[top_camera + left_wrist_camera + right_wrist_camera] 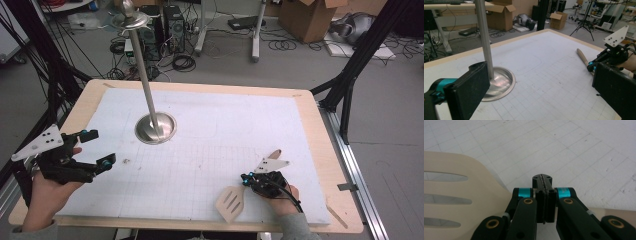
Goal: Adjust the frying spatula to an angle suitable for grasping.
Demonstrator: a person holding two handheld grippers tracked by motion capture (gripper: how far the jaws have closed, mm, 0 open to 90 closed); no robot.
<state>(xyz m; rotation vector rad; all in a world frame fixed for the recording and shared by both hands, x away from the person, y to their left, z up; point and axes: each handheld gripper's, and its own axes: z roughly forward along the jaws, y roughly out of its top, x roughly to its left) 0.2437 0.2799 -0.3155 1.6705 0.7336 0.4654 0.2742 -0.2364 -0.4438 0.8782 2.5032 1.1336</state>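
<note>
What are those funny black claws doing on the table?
A person holds one in each hand. The right gripper has its jaws shut, empty, just above a slotted wooden spatula lying near the table's front edge. The left gripper has its jaws wide open, holding nothing, pointing toward a metal stand with a tall pole. The spatula is still flat on the white mat.

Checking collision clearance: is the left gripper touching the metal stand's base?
Apart. High view shows bare mat between the open left gripper and the stand's base.
</note>
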